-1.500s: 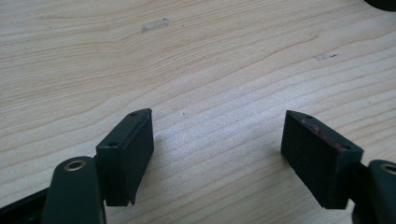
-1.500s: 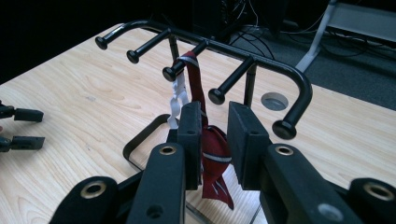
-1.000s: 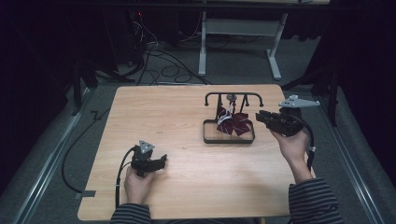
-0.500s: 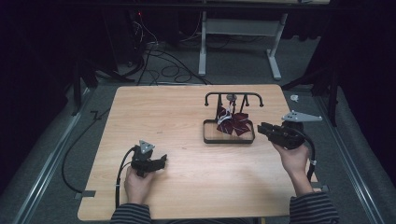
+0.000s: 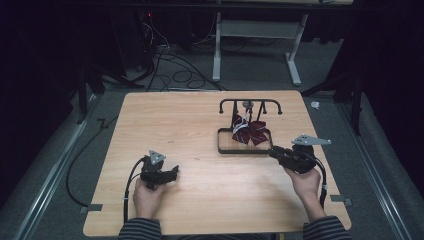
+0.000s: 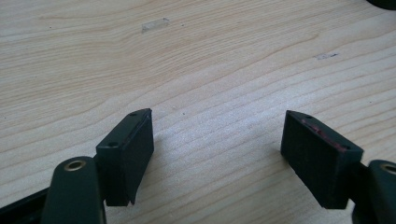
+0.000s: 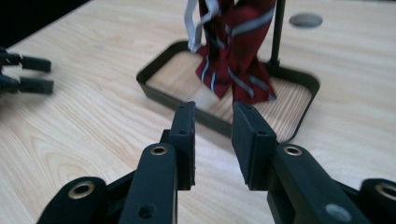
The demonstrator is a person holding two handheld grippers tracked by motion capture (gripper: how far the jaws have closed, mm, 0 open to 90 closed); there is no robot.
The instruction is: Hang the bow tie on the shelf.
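Right gripper (image 5: 274, 151) pulled back from bow tie (image 5: 248, 131), jaws slightly apart; left gripper (image 5: 172, 172) spread, unmoved.

Lab: dark curtains, floor cables (image 5: 170, 62), test table (image 5: 165, 120).

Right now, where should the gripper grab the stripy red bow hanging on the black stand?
Probably the bow's hanging tails, just above the black tray. They dangle free from the stand's top bar, soft and thin enough to pinch. The right gripper sits just outside the tray's near rim, jaws slightly apart, so coming in level from that side over the rim looks easiest.
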